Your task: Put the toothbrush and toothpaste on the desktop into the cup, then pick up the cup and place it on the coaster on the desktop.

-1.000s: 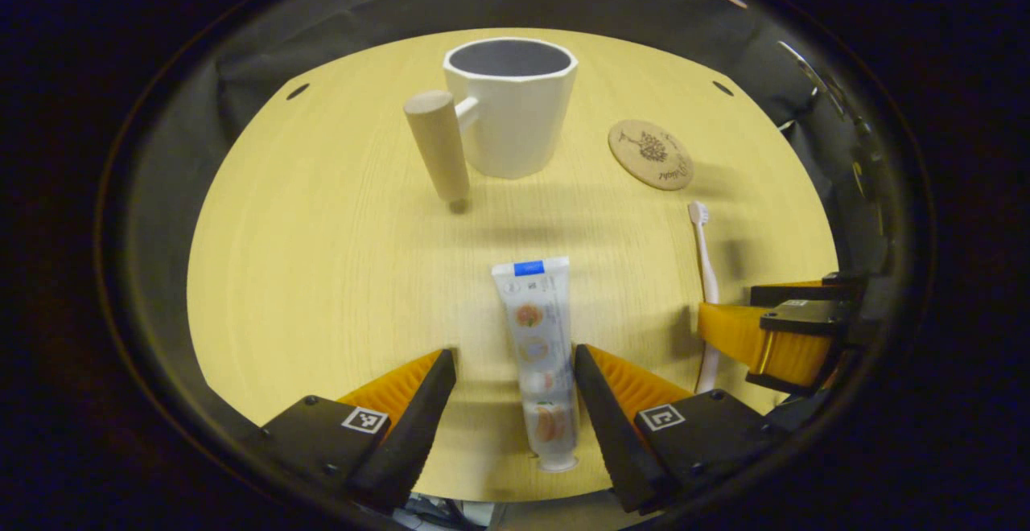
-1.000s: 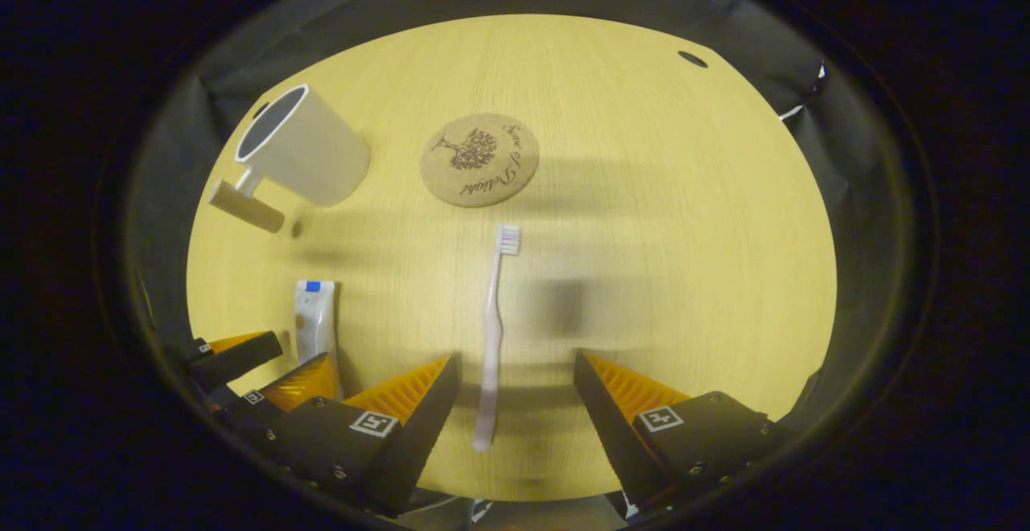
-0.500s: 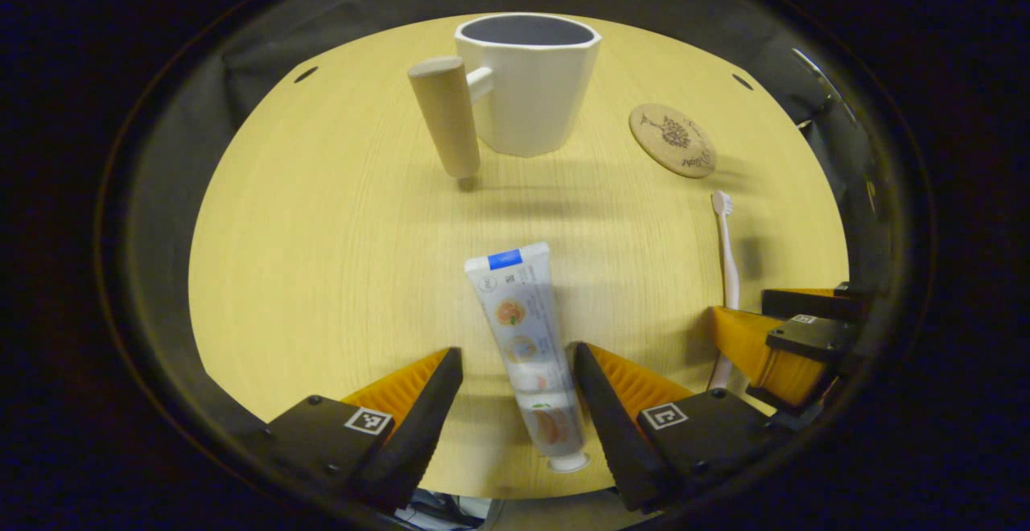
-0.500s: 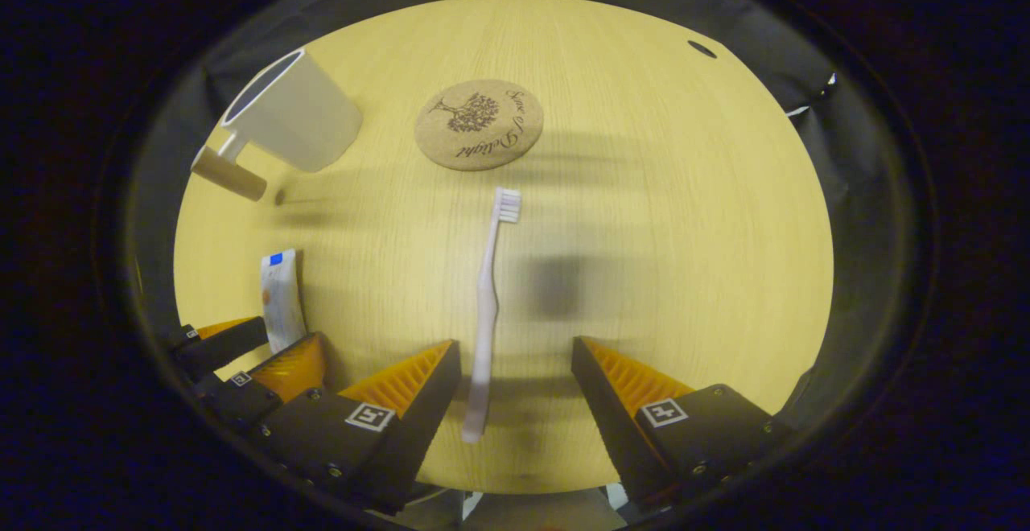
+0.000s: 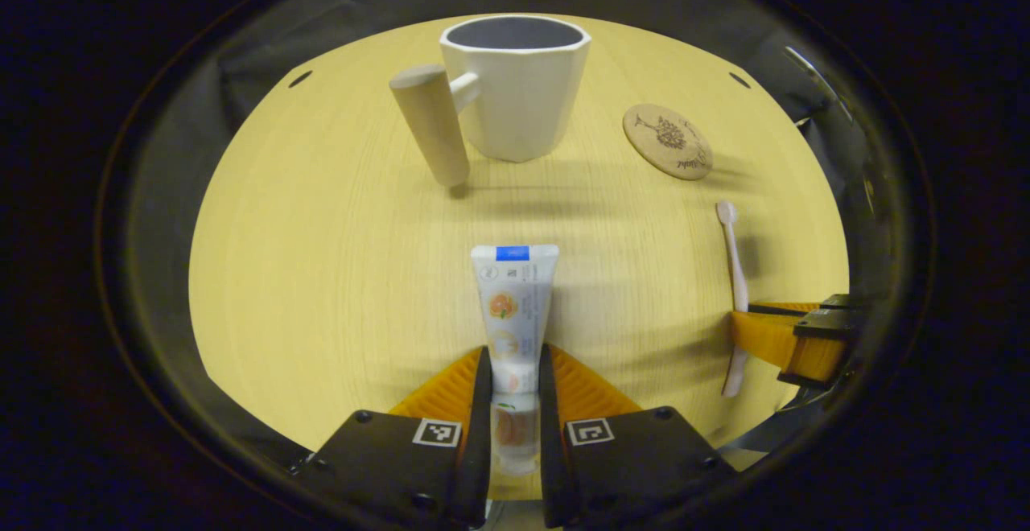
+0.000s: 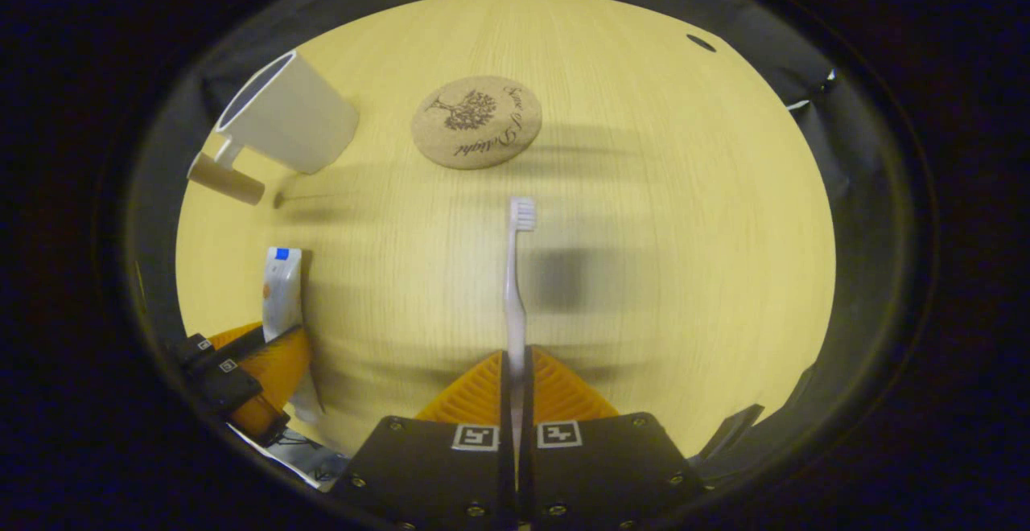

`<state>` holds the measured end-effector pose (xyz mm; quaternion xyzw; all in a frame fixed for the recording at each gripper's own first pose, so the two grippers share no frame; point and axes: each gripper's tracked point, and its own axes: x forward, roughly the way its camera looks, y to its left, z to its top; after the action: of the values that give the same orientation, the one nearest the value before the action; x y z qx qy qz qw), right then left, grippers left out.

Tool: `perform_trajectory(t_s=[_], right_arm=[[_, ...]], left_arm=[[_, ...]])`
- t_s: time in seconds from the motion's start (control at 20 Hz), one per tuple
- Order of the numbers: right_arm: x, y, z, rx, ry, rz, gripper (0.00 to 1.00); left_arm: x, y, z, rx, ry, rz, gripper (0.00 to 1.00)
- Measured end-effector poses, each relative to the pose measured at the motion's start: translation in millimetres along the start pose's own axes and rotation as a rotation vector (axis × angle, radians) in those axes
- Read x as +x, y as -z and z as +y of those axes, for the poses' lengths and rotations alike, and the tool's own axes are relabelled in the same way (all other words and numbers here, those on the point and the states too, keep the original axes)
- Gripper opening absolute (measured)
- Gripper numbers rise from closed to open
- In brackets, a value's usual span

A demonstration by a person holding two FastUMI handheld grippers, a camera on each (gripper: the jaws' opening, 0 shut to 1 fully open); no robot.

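In the left gripper view my left gripper [image 5: 513, 366] is shut on the lower half of a white toothpaste tube [image 5: 512, 298], whose crimped end points toward the cup. The white cup [image 5: 515, 88] with a wooden peg handle [image 5: 429, 135] stands upright at the far side of the desk. In the right gripper view my right gripper [image 6: 515, 366] is shut on the handle of a pale toothbrush [image 6: 515, 273], bristles pointing away toward the round cork coaster [image 6: 475, 121]. The cup [image 6: 286, 125] sits at upper left there. The left gripper [image 6: 253, 362] with the toothpaste [image 6: 282, 290] appears at lower left.
The round light-wood desktop [image 5: 322, 233] has black cloth all around its edge. In the left gripper view the coaster [image 5: 667, 142] lies right of the cup, and the right gripper [image 5: 784, 338] holds the toothbrush [image 5: 734, 273] at the right edge. Small dark holes [image 5: 299, 79] mark the far rim.
Both grippers have gone from open to shut: the left one closed on the toothpaste tube, which straightened, and the right one closed on the toothbrush handle.
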<state>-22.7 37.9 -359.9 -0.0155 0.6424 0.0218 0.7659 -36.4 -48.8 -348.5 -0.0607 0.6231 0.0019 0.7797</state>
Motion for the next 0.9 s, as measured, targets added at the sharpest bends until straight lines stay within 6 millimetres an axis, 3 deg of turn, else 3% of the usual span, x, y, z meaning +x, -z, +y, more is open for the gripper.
perform_trajectory(t_s=[0.05, 0.4, 0.65, 0.9], right_arm=[[-3, 1, 0, -0.008, -0.003, 0.011, 0.03], [-1, -1, 0, -0.009, -0.008, 0.005, 0.03], [-3, -1, 0, -0.015, -0.004, -0.002, 0.04], [-2, 0, 0, -0.019, -0.001, -0.013, 0.04]], left_arm=[[1, 6, 0, 0.0, 0.002, 0.015, 0.24], [-11, 0, 1, -0.016, 0.028, -0.015, 0.25], [-58, -29, -5, -0.04, 0.066, -0.125, 0.25], [-102, -71, -8, -0.056, 0.097, -0.228, 0.24]])
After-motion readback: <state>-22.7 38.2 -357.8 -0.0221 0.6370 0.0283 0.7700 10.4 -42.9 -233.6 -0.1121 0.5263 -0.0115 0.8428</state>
